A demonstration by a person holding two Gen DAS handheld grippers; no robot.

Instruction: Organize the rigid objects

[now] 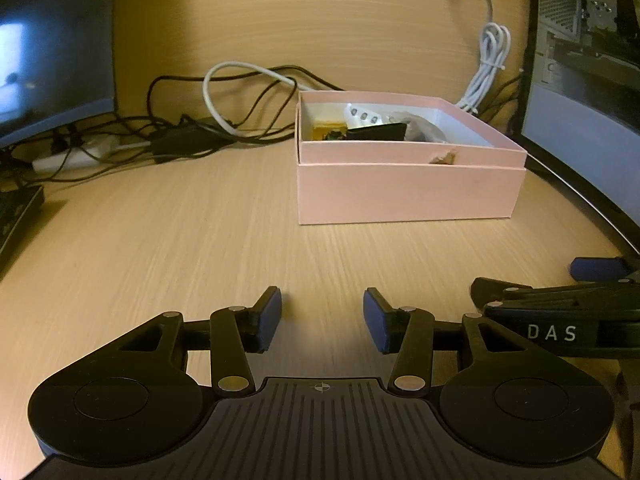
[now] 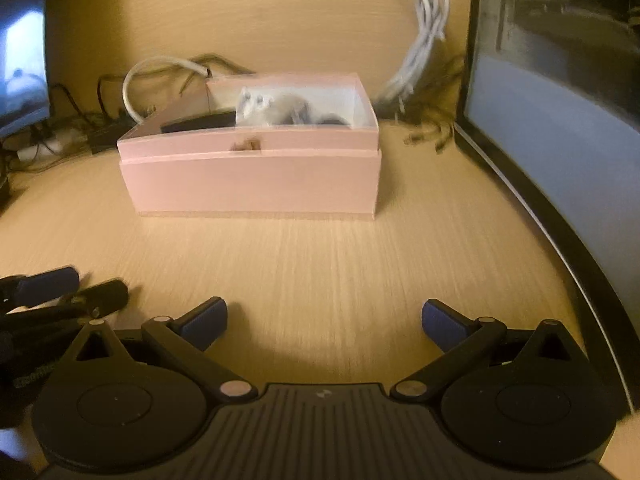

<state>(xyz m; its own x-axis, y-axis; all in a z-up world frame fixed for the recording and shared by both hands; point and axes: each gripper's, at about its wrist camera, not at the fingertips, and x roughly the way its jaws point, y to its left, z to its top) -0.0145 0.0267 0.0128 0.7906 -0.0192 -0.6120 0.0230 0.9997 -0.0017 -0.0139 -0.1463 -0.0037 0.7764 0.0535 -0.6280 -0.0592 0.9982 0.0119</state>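
A pink cardboard box (image 1: 408,192) stands open on the wooden desk, ahead and right in the left wrist view. Inside it lie a black flat item (image 1: 376,133), a yellow-orange piece (image 1: 326,128), a white strip (image 1: 362,115) and a grey bundle (image 1: 422,126). My left gripper (image 1: 322,320) hovers over bare desk short of the box, open, nothing between its blue pads. In the right wrist view the same box (image 2: 252,178) sits straight ahead. My right gripper (image 2: 324,322) stands wide open and empty. The left gripper (image 2: 52,292) shows at that view's left edge.
A tangle of black and white cables (image 1: 224,116) and a power strip (image 1: 68,158) lie behind the box. A coiled white cable (image 1: 490,64) hangs at the back right. Monitors stand at the left (image 1: 48,56) and right (image 2: 560,120). A dark device (image 1: 16,216) lies at the left edge.
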